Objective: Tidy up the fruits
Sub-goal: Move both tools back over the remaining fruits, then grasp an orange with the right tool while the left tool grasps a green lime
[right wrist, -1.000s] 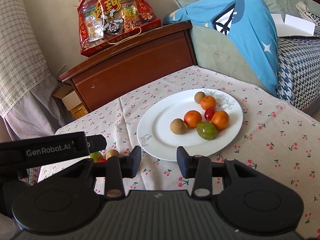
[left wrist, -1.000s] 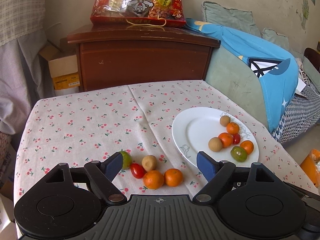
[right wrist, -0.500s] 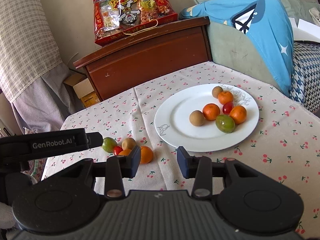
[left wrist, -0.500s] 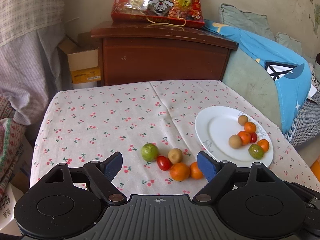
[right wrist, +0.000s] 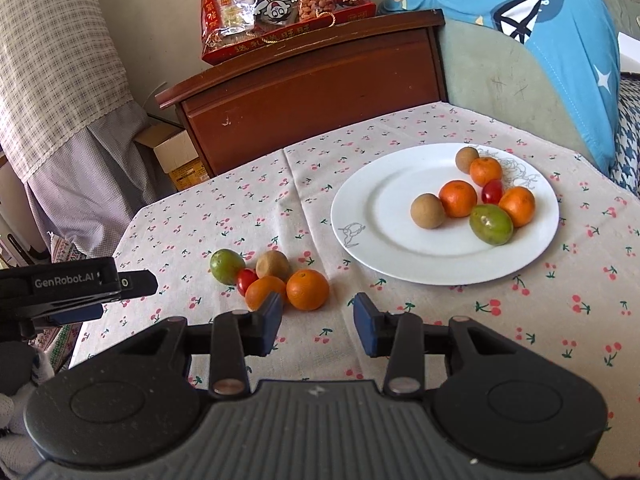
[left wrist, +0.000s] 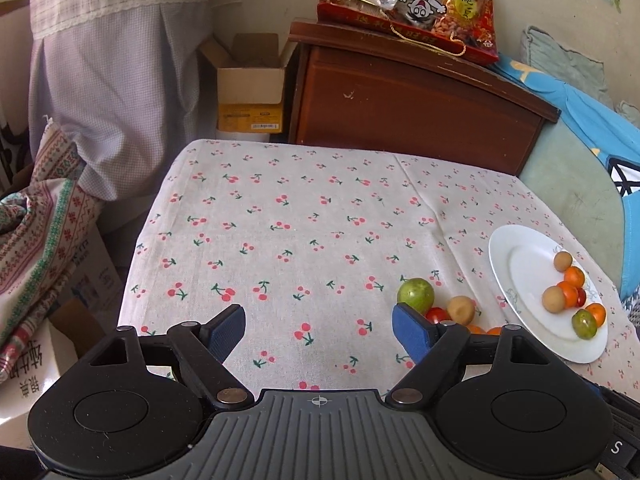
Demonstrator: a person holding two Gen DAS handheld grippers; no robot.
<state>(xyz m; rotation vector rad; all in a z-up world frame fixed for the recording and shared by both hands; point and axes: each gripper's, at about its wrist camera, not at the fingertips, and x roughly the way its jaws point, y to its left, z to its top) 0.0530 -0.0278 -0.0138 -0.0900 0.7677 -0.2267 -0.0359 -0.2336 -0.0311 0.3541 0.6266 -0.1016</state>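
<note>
**Two empty grippers above a table of loose and plated fruit**

A table covered by a cherry-print cloth (right wrist: 440,320) holds a white plate (right wrist: 380,208) on its right side. On the plate sit seven small fruits bunched together: three oranges, two brown round fruits, a red cherry tomato and a green fruit (right wrist: 491,224).

To the left of the plate, on the cloth, lies a tight cluster of five loose fruits: a green one (right wrist: 226,266), a cherry tomato (right wrist: 245,279), a brown one (right wrist: 273,265) and two oranges (right wrist: 308,289) side by side.

The right gripper (right wrist: 318,322) hovers just in front of this cluster, its jaws spread and holding nothing. The left gripper (left wrist: 318,330) hangs over bare cloth left of the cluster, jaws wide apart and empty.

Behind the table stands a wooden cabinet (right wrist: 312,92) with a red snack bag (right wrist: 280,0) on top.
</note>
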